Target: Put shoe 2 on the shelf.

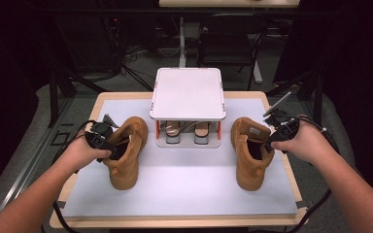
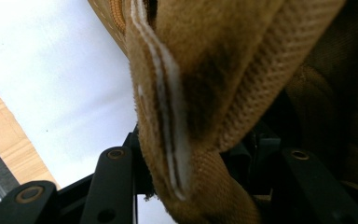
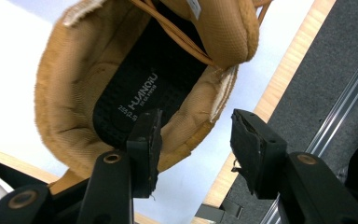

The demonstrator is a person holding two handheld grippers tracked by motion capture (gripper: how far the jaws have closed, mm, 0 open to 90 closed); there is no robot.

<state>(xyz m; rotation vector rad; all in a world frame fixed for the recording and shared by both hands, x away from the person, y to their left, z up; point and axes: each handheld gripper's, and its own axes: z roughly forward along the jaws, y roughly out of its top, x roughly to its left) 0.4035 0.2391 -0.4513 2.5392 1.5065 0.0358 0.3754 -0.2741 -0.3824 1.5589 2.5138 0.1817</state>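
Forearms enter from the bottom of the high view, each hand carrying a claw at a tan boot on the white-topped bench [image 1: 184, 189]. On the left, the left claw [image 1: 108, 144] is clenched on the collar of the left boot [image 1: 125, 153]; in the left gripper view the collar fabric is pinched between its jaws. To the right, the right claw [image 3: 193, 140] is released, one jaw inside the opening of the right boot [image 1: 250, 153], the other outside its collar. Between the boots, farther back, a small white rack [image 1: 188, 94] holds other shoes.
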